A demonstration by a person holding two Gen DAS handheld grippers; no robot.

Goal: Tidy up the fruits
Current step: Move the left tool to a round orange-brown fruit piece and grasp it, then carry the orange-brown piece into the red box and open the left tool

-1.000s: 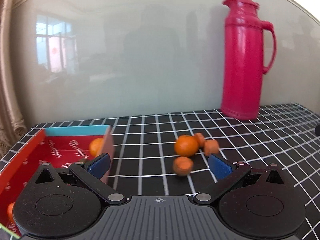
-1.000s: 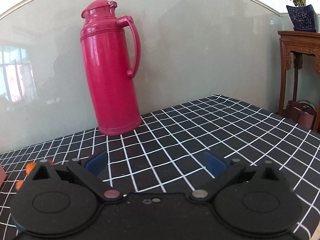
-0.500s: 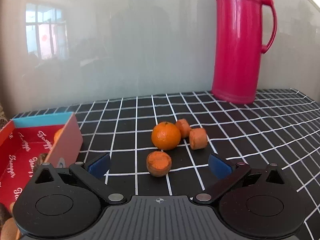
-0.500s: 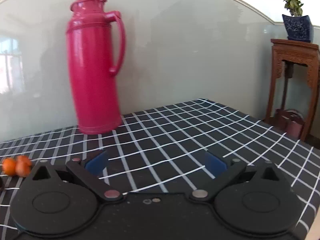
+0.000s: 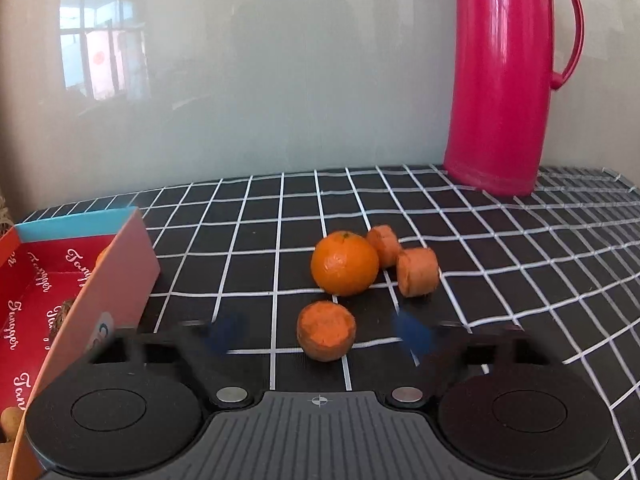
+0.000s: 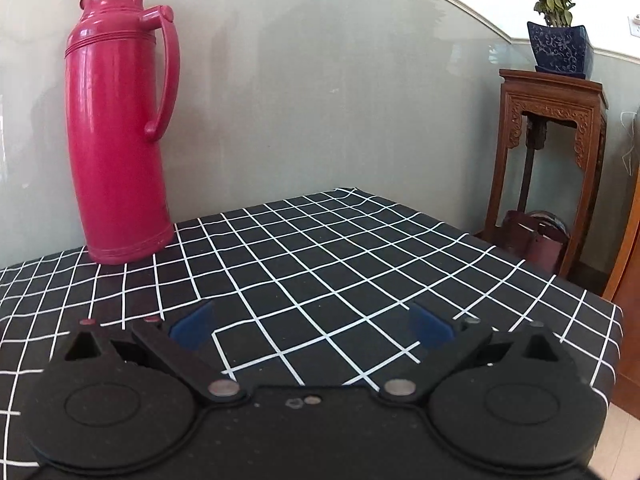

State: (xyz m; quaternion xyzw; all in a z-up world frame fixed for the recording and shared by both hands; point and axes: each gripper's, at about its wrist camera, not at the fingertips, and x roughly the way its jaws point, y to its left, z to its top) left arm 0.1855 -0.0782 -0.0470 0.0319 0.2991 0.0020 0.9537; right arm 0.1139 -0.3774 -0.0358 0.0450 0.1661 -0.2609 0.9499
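Facing fruit point(image 5: 344, 263): left tongs point(image 5: 320, 334) only

Pink flask point(image 6: 120, 120) on checked tablecloth point(image 6: 340, 248); potted plant point(image 6: 558, 32).

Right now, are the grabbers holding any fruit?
No. The left hand-held gripper is closing around the nearest orange piece, pads not yet touching. The right hand-held gripper is open, empty.

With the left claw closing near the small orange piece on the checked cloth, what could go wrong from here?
1. The left claw is closing around the nearest orange piece, which looks soft and rough; a hard squeeze may crush it.
2. The whole orange lies just behind with two more pieces; a push forward may roll them away.
3. The red box wall is close to the claw's side and may get bumped.
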